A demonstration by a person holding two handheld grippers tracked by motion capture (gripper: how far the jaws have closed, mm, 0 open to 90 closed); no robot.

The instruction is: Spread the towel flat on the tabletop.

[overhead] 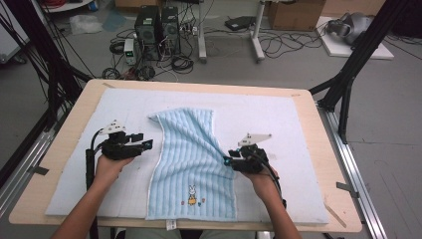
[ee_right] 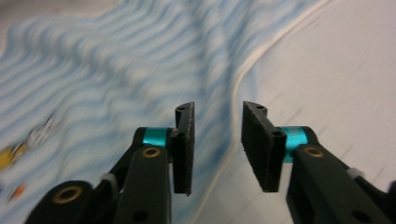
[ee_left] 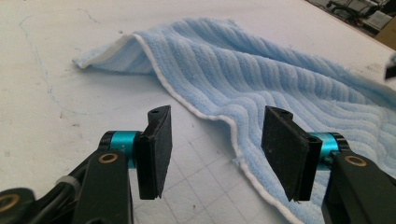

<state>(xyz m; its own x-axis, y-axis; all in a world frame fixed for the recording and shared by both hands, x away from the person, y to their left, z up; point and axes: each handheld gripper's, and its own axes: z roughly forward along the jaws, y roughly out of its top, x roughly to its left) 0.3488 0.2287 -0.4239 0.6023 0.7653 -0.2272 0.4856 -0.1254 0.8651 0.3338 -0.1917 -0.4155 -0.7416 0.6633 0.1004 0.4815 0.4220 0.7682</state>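
Two grippers working at a light blue towel (overhead: pixel 191 164), lying spread on the white mat (overhead: pixel 278 119) between them. Left gripper (overhead: pixel 147 144) hovering with jaws spread wide, nothing between them, pointing at the towel's white-trimmed edge (ee_left: pixel 196 112) just ahead and slightly to its right. Right gripper (overhead: pixel 226 160) reaching at the opposite edge, jaws parted more narrowly, the trim (ee_right: pixel 243 74) running just ahead between them; blurred, so touching or not being impossible to tell. Bunny picture (overhead: pixel 192 195) showing on the towel's near end.

Left gripper (overhead: pixel 144 143): jaws stood wide apart, nothing between them.
Right gripper (overhead: pixel 227 160): jaws parted narrowly, nothing clamped.
Forearms: both extended forward.
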